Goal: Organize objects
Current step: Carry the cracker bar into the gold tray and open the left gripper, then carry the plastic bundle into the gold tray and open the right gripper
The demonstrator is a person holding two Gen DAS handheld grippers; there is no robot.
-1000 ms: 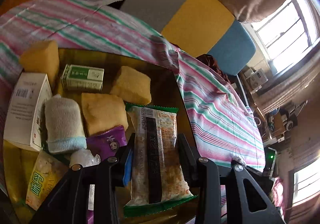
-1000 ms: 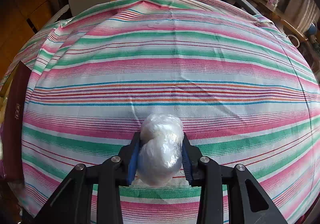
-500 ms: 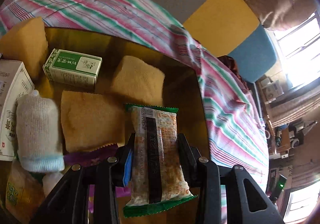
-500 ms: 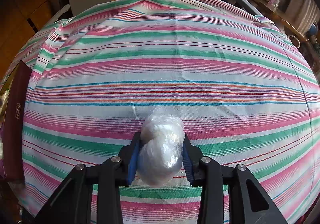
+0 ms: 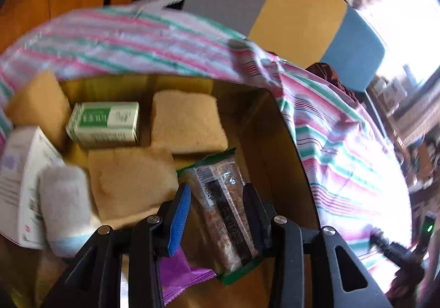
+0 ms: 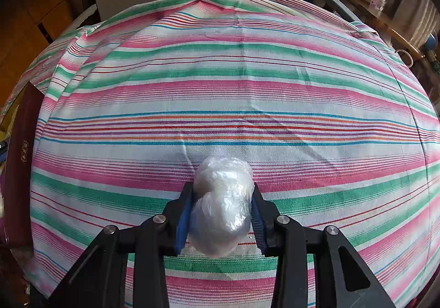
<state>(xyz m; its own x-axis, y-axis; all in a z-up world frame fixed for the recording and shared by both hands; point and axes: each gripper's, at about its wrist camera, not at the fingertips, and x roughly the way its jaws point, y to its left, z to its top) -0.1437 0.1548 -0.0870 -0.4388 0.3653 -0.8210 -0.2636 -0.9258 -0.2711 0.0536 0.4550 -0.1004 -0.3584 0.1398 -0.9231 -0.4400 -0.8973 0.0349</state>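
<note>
Left tongs (image 5: 217, 211) opened, green-edged snack packet (image 5: 224, 214) tilted, barcode up

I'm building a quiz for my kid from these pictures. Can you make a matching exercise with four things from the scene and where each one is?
Things:
1. snack packet
2. plastic-wrapped ball
3. green and white carton
4. purple wrapper

Places:
A. in the right gripper, over the striped cloth
B. under the left gripper's blue-padded finger
C. between the fingers of the left gripper
D. at the back of the box, left of a tan sponge

Pairs: 1-C, 2-A, 3-D, 4-B
</note>
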